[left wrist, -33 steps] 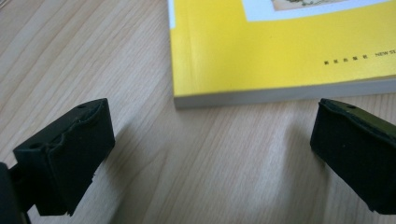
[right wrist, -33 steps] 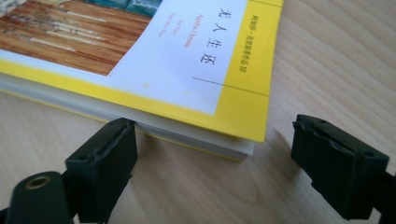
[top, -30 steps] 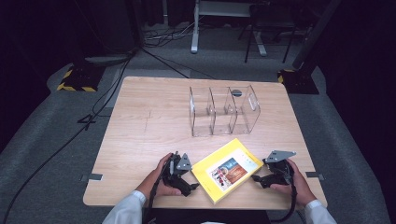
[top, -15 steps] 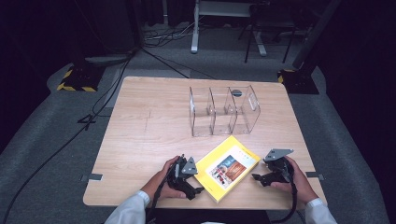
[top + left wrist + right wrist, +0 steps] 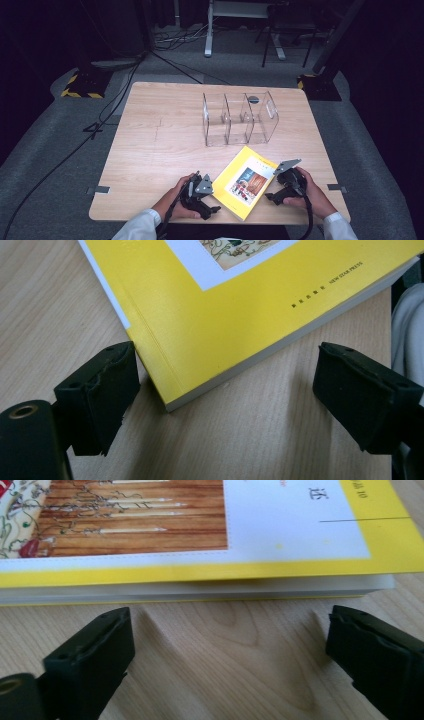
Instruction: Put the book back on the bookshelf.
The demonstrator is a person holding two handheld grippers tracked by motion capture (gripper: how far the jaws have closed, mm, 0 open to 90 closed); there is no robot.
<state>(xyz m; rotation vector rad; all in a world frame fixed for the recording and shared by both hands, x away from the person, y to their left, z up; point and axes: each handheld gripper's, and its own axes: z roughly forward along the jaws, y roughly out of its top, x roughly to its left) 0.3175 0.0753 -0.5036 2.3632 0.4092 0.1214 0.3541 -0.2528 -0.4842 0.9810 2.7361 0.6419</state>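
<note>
A yellow paperback book (image 5: 245, 181) lies flat near the table's front edge, between my two grippers. My left gripper (image 5: 212, 207) is at the book's near left corner. In the left gripper view that corner (image 5: 225, 315) lies between the jaws of this gripper (image 5: 227, 375), which have just been closing but stand open, and the left pad (image 5: 107, 382) is close beside the spine. My right gripper (image 5: 270, 197) faces the book's right edge. Its jaws have just been opening. In the right gripper view they (image 5: 230, 630) stand wide over bare wood, with the page edge (image 5: 200, 590) just beyond the tips.
A clear plastic organizer (image 5: 239, 119) with three upright compartments stands behind the book at the table's middle right. A small dark round object (image 5: 253, 99) lies behind it. The wooden table (image 5: 160, 150) is bare on its left half. Cables run across the floor.
My left gripper has edged a little toward the book's near corner. The book and the right gripper have stayed where they were.
</note>
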